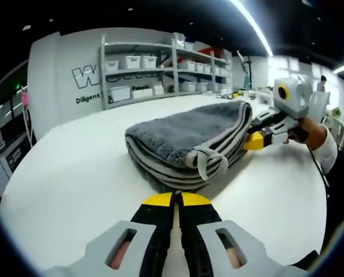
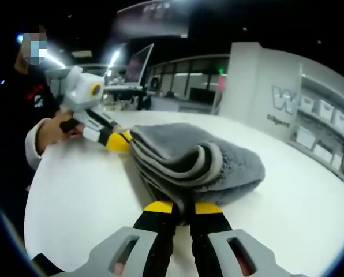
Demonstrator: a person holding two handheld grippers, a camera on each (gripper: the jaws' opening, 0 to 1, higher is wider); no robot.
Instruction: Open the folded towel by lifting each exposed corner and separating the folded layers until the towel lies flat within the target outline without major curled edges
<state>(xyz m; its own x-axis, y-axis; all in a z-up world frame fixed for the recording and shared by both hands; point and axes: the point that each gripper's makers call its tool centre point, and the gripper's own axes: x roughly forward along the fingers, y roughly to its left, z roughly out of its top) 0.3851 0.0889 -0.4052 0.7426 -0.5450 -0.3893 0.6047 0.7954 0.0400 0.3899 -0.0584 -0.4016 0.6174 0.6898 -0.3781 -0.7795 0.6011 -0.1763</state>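
Grey towel (image 1: 189, 147) sits folded in several layers on the white table (image 1: 74, 179), thick rolled fold edges facing the left gripper view, small hanging loop at the near corner. Left gripper (image 1: 176, 200) low at the table, yellow-tipped fingers (image 1: 158, 200) pressed together, tips just at the towel's near edge; whether they pinch any cloth, cannot tell. In the right gripper view the right gripper (image 2: 183, 208) meets the towel (image 2: 201, 161) at the stacked fold; its fingers (image 2: 159, 207) sit close with a layer of grey edge coming down between them, pinching it. Same gripper seen from the left gripper view (image 1: 254, 140), yellow tips against the towel's far side, held by a person's hand (image 1: 310, 131). Shelving with white bins (image 1: 160, 69) along the back wall.
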